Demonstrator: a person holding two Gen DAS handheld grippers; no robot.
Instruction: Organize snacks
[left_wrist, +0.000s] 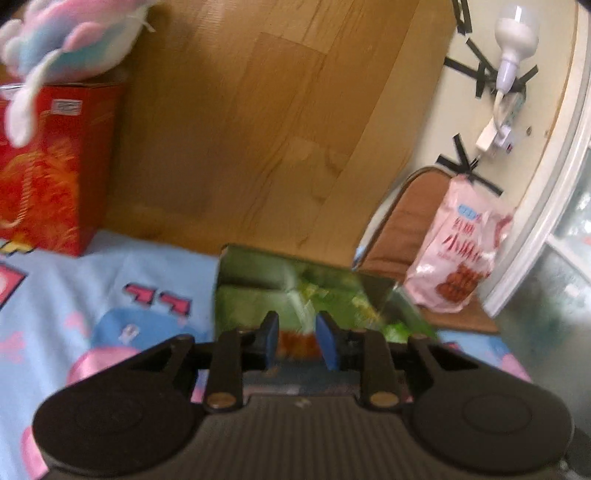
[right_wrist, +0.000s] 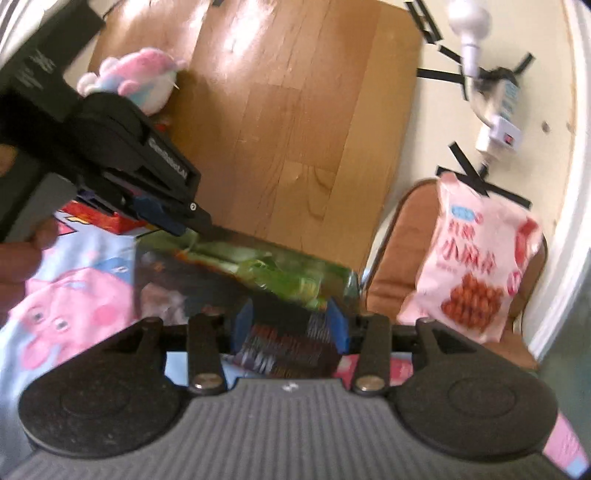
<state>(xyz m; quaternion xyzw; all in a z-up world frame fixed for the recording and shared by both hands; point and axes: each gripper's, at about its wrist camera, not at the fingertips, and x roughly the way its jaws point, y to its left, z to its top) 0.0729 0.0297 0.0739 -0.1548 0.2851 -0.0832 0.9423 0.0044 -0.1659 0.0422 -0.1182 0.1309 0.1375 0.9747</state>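
Observation:
A green and dark snack packet (left_wrist: 295, 295) is held over the cartoon bedsheet (left_wrist: 92, 295), and it shows in the right wrist view (right_wrist: 236, 273) too. My left gripper (left_wrist: 297, 341) is shut on its near end. In the right wrist view the left gripper (right_wrist: 184, 225) clamps the packet's far left corner. My right gripper (right_wrist: 290, 328) is shut on the packet's dark lower edge. A pink snack bag (left_wrist: 458, 251) stands in a brown basket (left_wrist: 402, 218) at the right, also in the right wrist view (right_wrist: 476, 266).
A red box (left_wrist: 51, 166) stands at the left with a plush toy (left_wrist: 70, 37) on top. A wooden headboard (left_wrist: 258, 129) runs behind. A bulb and socket (left_wrist: 513, 48) are taped to the wall at the right. A window frame (left_wrist: 554, 184) is at far right.

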